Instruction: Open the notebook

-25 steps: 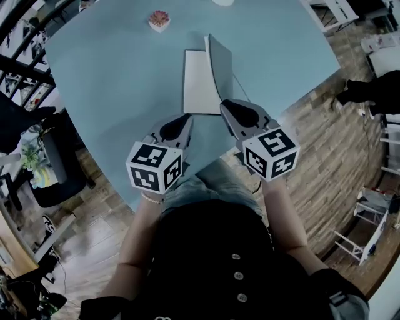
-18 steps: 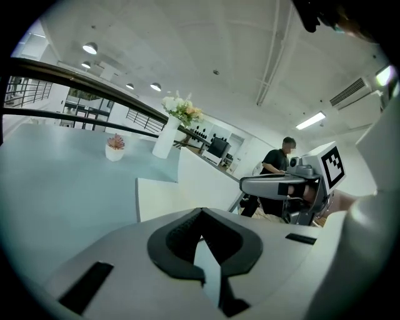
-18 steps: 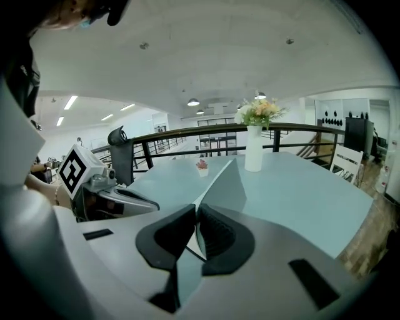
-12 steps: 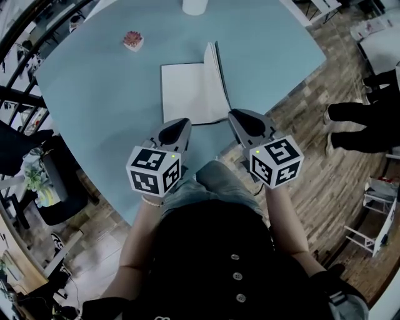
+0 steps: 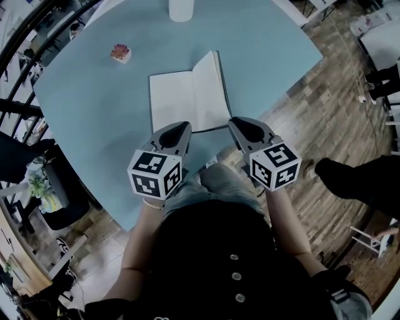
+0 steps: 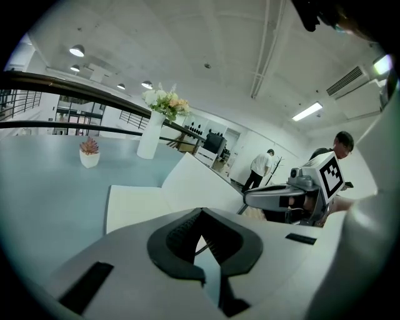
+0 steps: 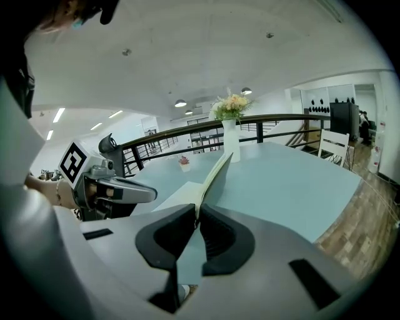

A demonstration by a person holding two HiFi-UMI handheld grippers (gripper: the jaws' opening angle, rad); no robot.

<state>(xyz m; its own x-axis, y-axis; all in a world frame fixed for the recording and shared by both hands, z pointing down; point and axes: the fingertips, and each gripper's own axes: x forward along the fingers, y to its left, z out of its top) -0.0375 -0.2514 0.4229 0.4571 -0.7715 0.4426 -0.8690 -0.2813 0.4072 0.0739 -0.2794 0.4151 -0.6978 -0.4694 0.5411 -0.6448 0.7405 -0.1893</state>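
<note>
The notebook (image 5: 174, 100) lies open on the light blue table (image 5: 94, 106), its white left page flat. Its right cover (image 5: 211, 90) stands raised and leans to the right, grey on its outer side. My right gripper (image 5: 235, 121) is at the cover's near corner. In the right gripper view the cover (image 7: 217, 175) runs edge-on straight into the closed tips of that gripper (image 7: 196, 211). My left gripper (image 5: 183, 127) hovers at the near edge of the flat page (image 6: 134, 203). This gripper (image 6: 201, 214) is shut with nothing between its fingers.
A small potted plant (image 5: 120, 52) stands at the far left of the table and a white vase (image 5: 180, 9) with flowers at the far edge. The table's near edge runs just under both grippers. A chair (image 5: 59, 181) stands left, and someone's dark shoe (image 5: 350, 178) is on the wooden floor to the right.
The cover has swung from nearly upright to leaning right, and more of the white inner pages shows. Both grippers stay at the notebook's near edge.
</note>
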